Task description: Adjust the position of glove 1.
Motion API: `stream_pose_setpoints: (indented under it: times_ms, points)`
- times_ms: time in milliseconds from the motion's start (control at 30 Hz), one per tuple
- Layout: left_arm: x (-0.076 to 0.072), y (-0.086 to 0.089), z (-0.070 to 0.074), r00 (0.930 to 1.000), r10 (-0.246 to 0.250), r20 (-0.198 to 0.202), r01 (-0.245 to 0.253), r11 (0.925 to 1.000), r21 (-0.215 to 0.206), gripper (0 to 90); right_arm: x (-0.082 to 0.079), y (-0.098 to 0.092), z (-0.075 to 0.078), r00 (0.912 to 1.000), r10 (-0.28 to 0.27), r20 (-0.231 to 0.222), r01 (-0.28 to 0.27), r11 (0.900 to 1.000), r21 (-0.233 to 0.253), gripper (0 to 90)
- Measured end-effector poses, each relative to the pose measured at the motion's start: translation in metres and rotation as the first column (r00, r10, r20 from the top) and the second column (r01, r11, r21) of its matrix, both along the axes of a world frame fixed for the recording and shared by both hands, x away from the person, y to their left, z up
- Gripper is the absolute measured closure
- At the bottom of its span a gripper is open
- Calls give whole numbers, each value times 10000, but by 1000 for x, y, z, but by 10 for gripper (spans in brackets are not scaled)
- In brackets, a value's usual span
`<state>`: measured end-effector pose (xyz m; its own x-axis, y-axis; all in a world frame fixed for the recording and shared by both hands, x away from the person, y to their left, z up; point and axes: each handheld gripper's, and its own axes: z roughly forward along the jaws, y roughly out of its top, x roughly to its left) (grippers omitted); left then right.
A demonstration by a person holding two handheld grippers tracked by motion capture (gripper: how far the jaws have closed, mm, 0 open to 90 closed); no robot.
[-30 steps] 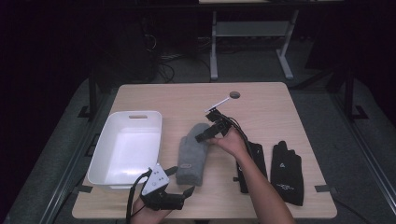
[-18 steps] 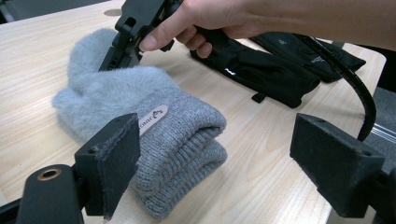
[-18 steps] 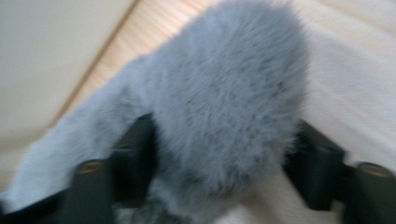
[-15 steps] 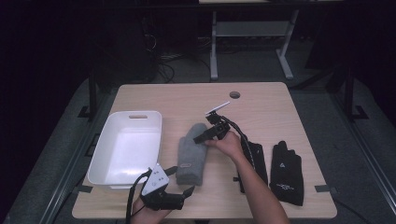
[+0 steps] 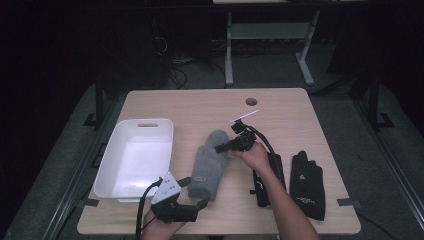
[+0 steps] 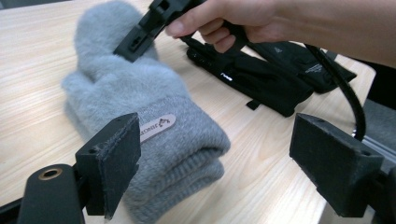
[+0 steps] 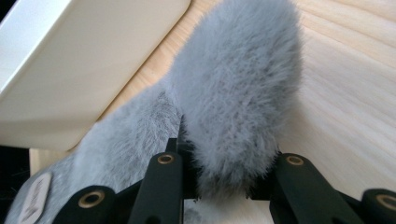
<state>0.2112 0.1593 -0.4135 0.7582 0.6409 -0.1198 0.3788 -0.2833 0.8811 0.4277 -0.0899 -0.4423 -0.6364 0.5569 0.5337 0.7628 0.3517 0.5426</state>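
At the left side of the table (image 5: 200, 102) sits a white tub (image 5: 135, 155), its long side running away from the person. Just beside it, toward the middle, lies a fluffy grey mitten (image 5: 207, 162), cuff toward the person and tip pointing away, a small pale label on its back near the cuff. The left gripper (image 5: 197, 206) rests low at the near edge, right at the cuff; in the left gripper view its fingers (image 6: 114, 161) stand wide apart, the cuff between them but not touched. Further right, the right gripper (image 5: 222, 148) has come down on the far end of the mitten; in the right gripper view its fingers (image 7: 161, 179) sit on either side of the furry tip and press into it, holding the mitten's end. Right of the hand, a long black glove (image 5: 265, 180) lies flat, and just beyond it a second black glove (image 5: 306, 185) lies near the right edge.
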Motion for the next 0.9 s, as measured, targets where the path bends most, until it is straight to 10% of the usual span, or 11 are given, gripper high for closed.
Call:
stream_pose_setpoints:
  times_ms: [667,900]
  points:
    - [48,-26,15,9905,440,-1305,-469,9987,-199,165,-22,-67,5,9978,-346,559,344,9994,47,724]
    - [66,-26,-8,9567,785,-2804,-891,9957,-252,169,-25,-70,-3,9973,-492,552,489,9988,68,722]
